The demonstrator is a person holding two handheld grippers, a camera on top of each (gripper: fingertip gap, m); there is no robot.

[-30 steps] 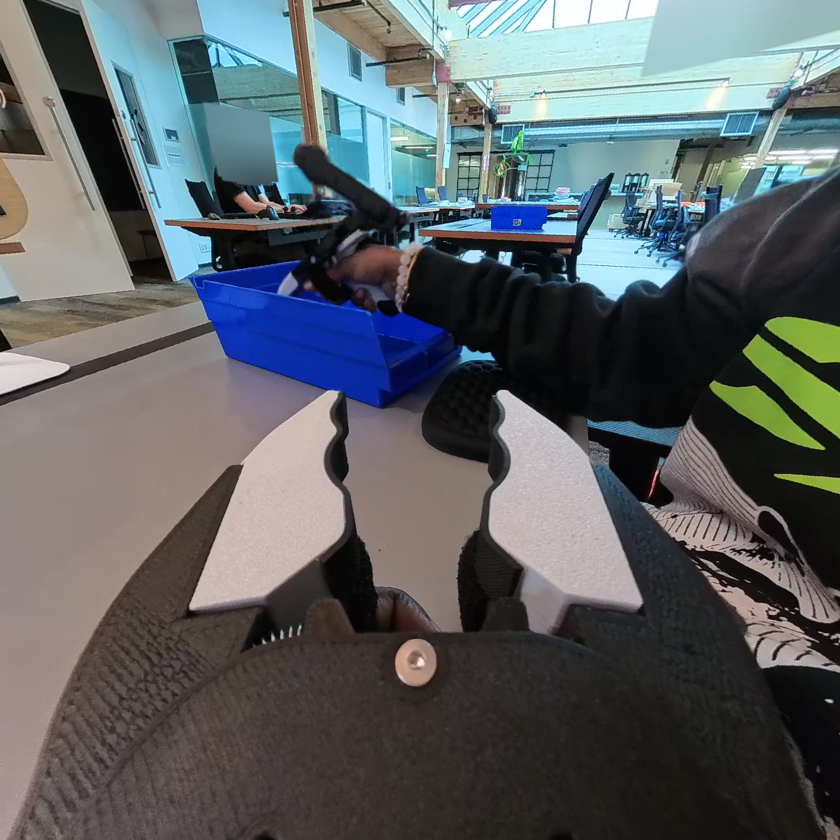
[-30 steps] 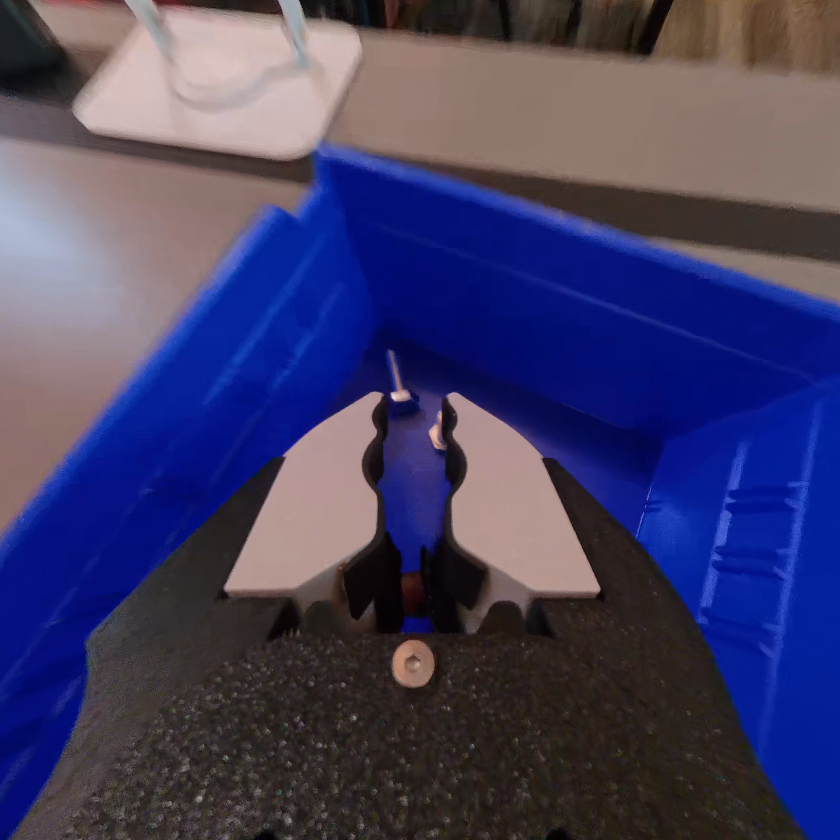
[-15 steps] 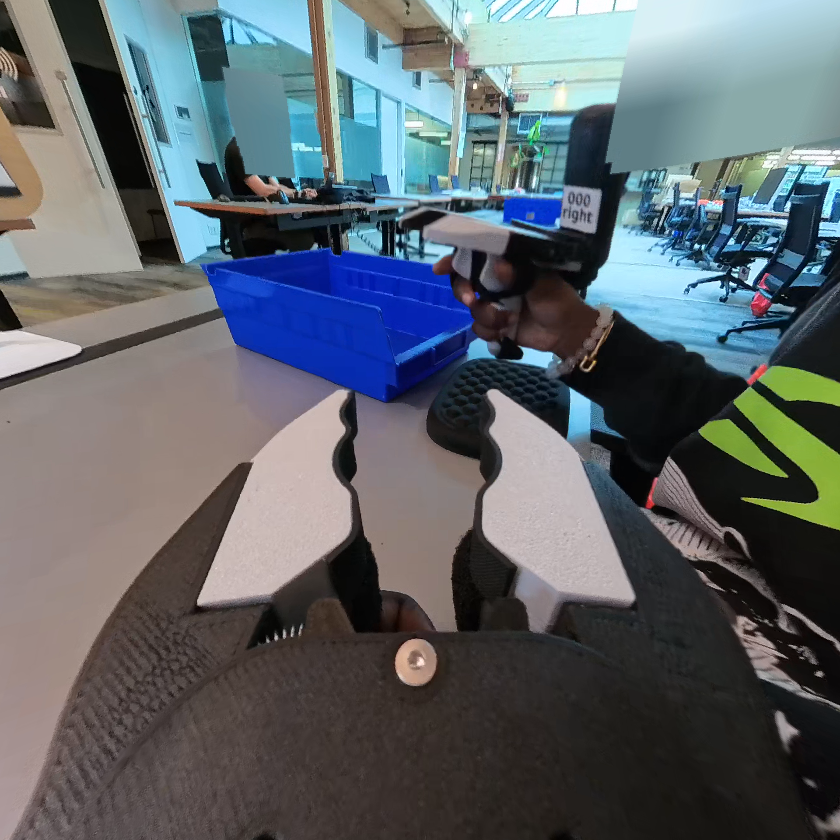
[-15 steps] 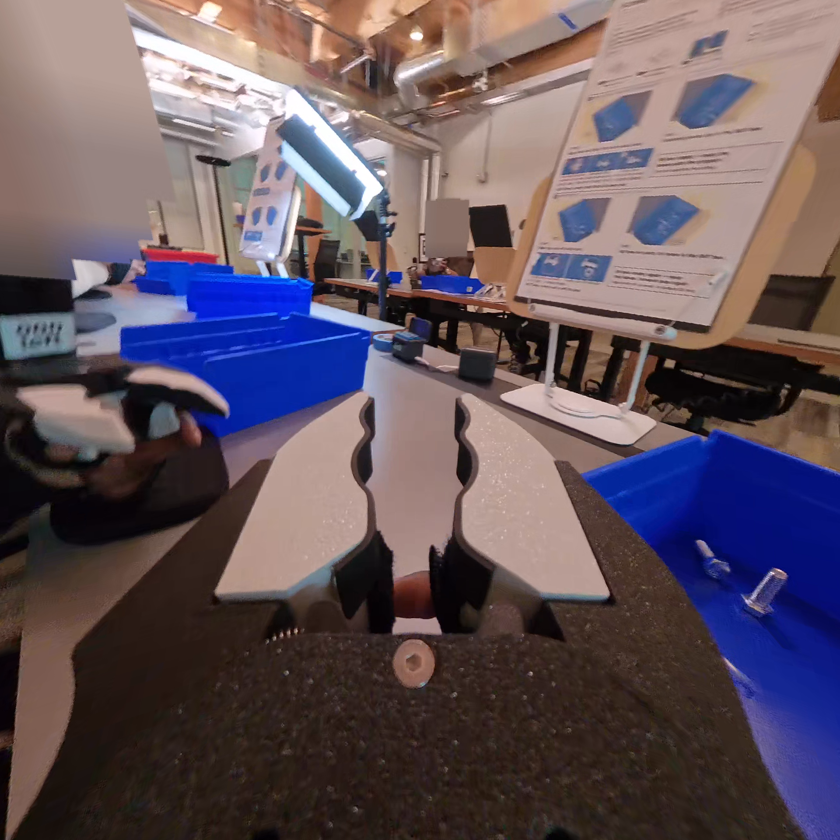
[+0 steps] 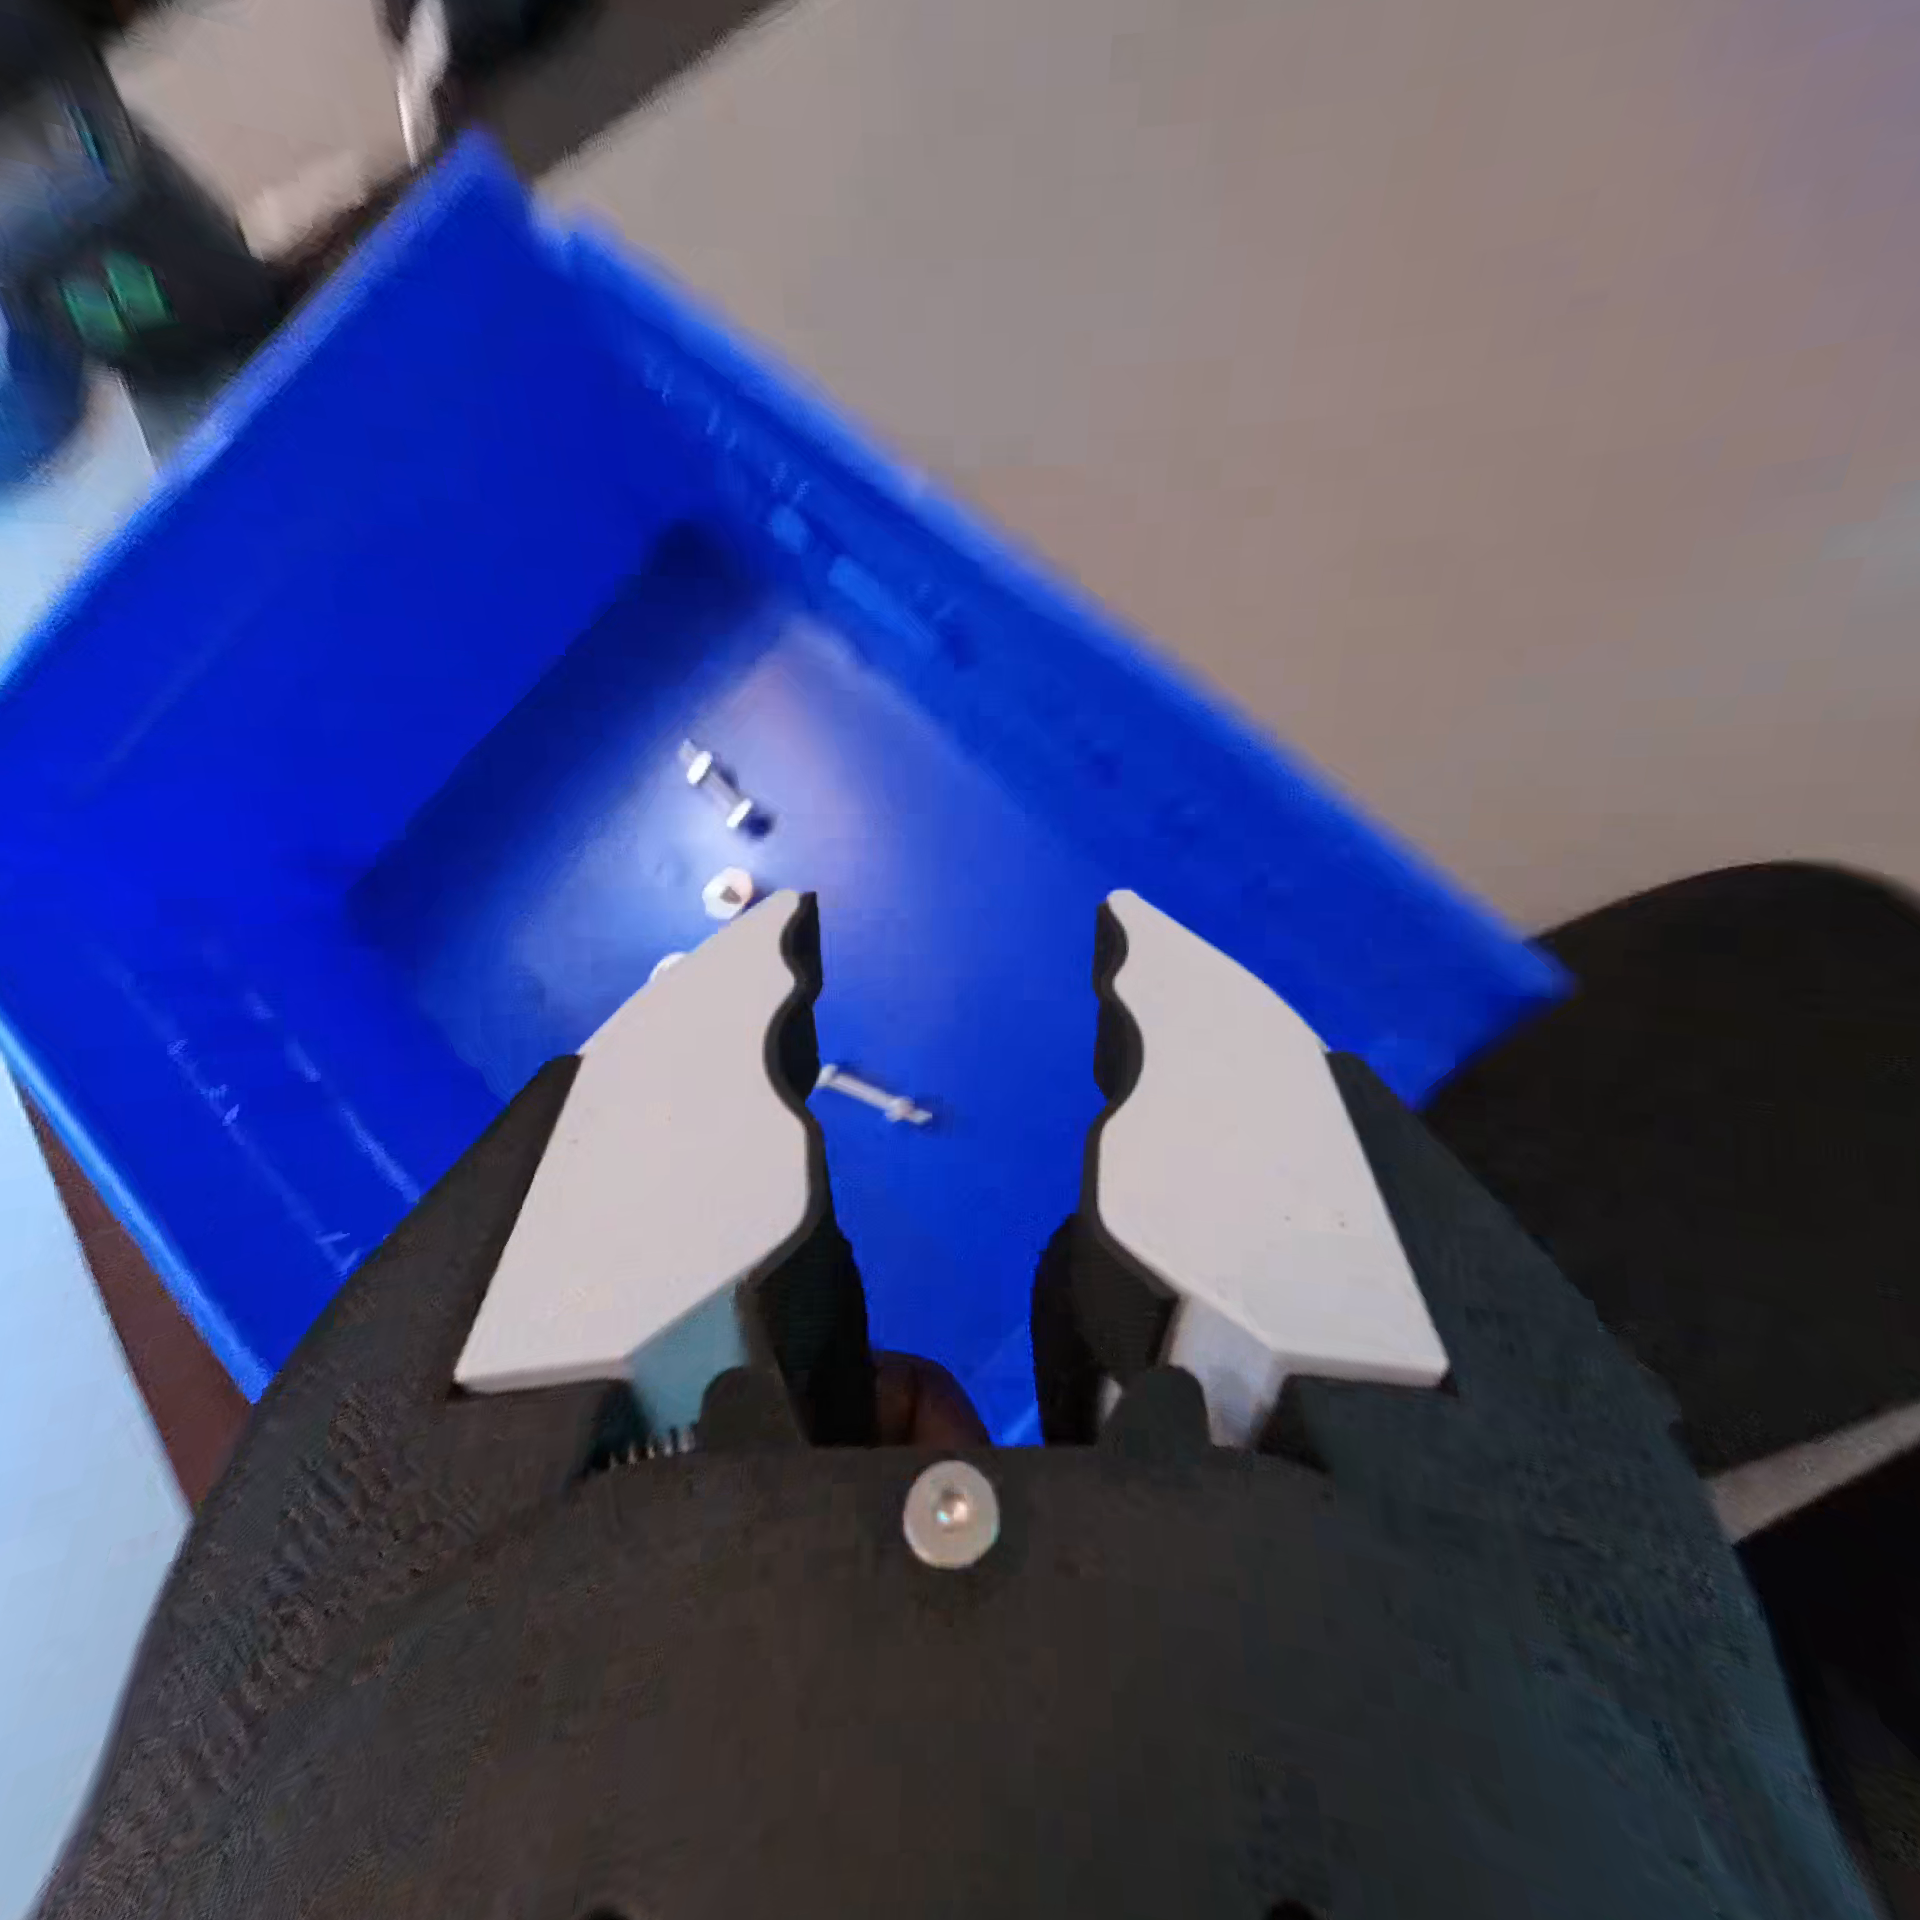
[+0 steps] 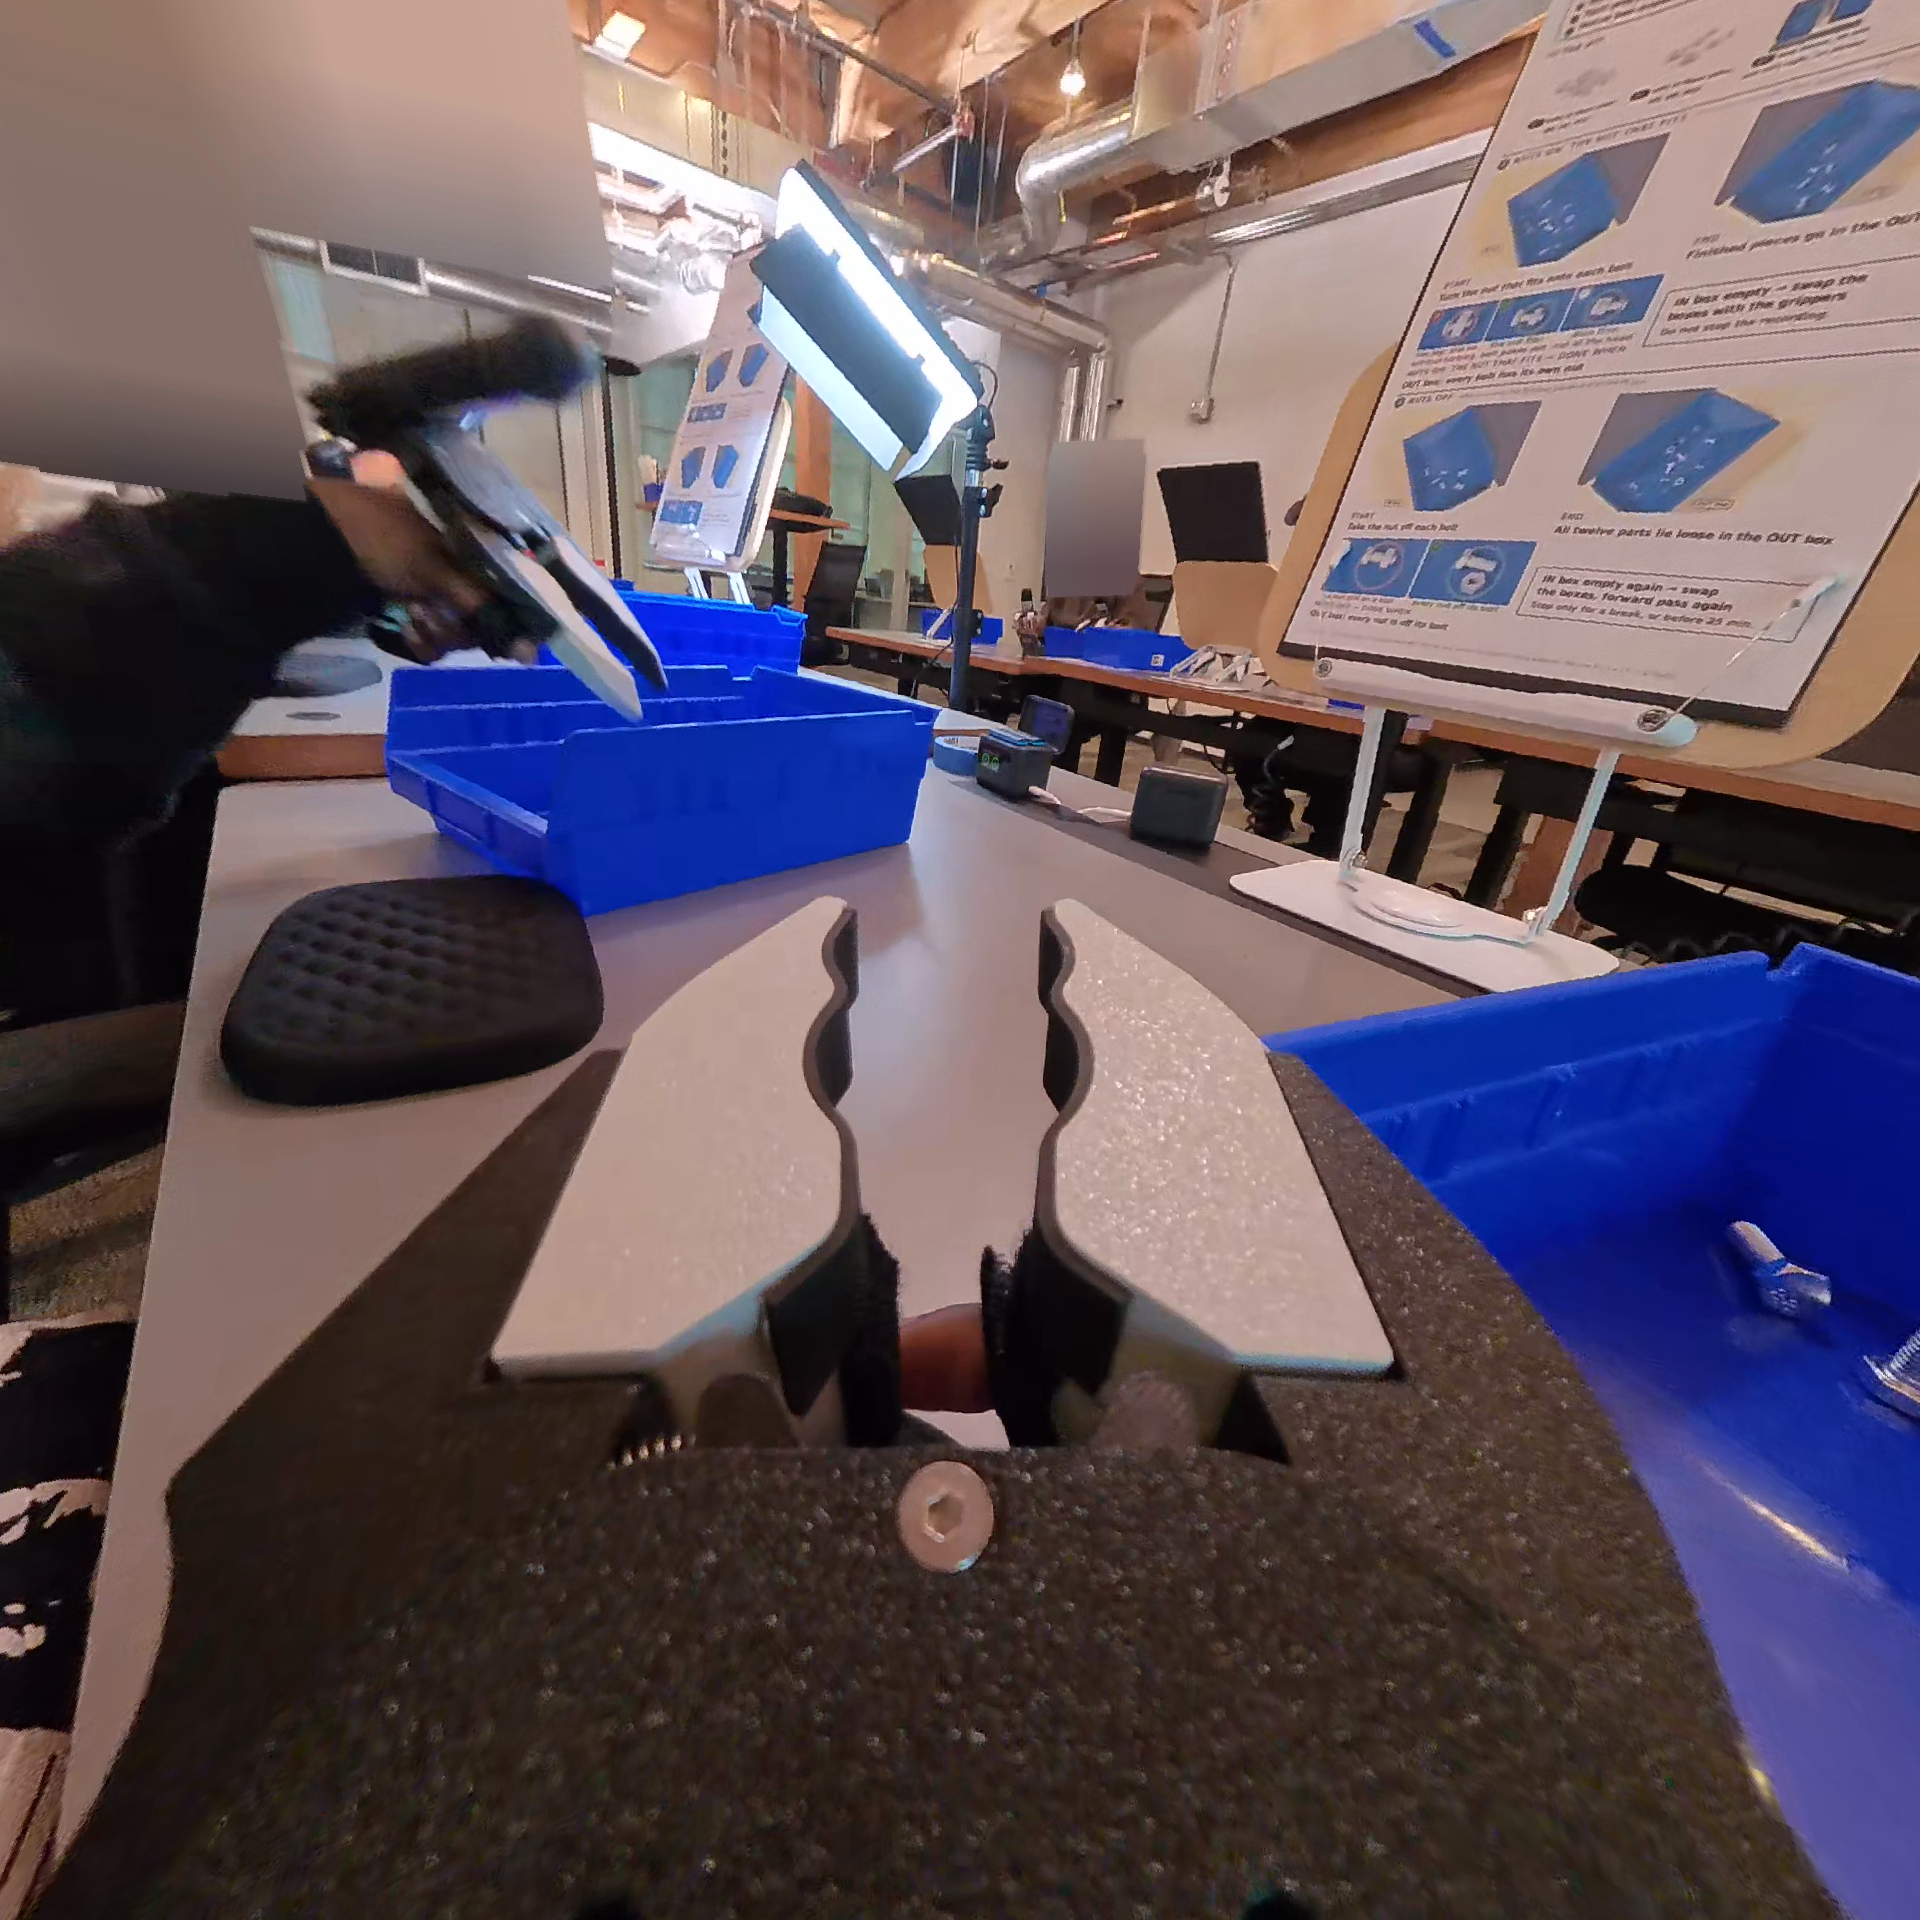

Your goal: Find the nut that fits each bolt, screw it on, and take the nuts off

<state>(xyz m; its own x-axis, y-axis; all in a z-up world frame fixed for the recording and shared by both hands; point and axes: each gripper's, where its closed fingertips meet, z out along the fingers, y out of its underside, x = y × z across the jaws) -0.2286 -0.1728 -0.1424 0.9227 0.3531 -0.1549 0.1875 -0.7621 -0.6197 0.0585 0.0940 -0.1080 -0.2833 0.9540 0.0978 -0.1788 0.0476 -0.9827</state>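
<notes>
Left hand-held gripper (image 5: 956, 914) jaws apart, empty, over blue bin (image 5: 1195, 748); right hand-held gripper (image 6: 948, 925) apart, empty. Bolt (image 5: 873, 1096): small steel, light, stiff, prob. slippery; pinch across shank.

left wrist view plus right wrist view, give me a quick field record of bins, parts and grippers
left gripper: open, holding nothing, above the left blue bin
left bin contents: small bolt, loose nut, bolt with nut on it
right gripper: open, holding nothing, over the grey table
right blue bin: two bolts
black pad: on the table between the bins
</notes>
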